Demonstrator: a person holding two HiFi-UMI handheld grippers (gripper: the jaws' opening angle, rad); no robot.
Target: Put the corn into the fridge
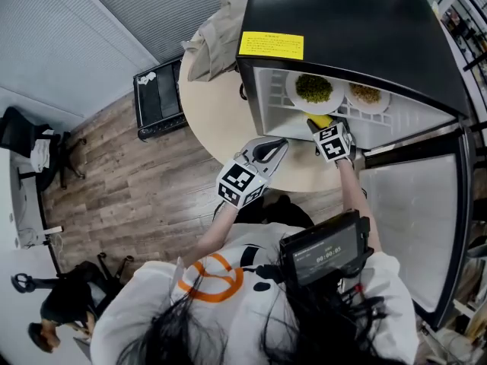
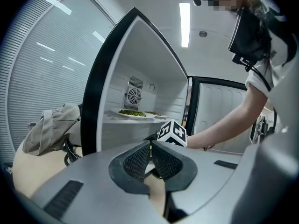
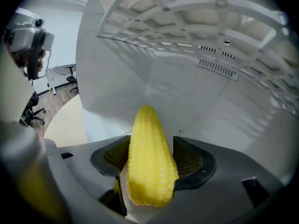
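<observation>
Right gripper view first: where is the corn (image 3: 149, 160)?
— Between the pads of the right claw (image 3: 152, 148), which is clenched on its thick end. The pointed tip aims into the fridge (image 1: 358, 29), with the white back wall behind it and a white shelf (image 3: 196, 13) overhead.

And from the head view?
— The cob sits at the front of the open compartment, just below the shelf carrying a plate of green food (image 1: 313, 90) and a second plate (image 1: 367, 95). The fridge door (image 1: 411, 226) hangs open on the right.

The other claw?
— The left claw (image 2: 150, 148) has its pads closed together with nothing between them. It sits over the round desk (image 1: 213, 120), near the fridge's front corner. A beige bag (image 1: 217, 36) lies on the desk's far side.
</observation>
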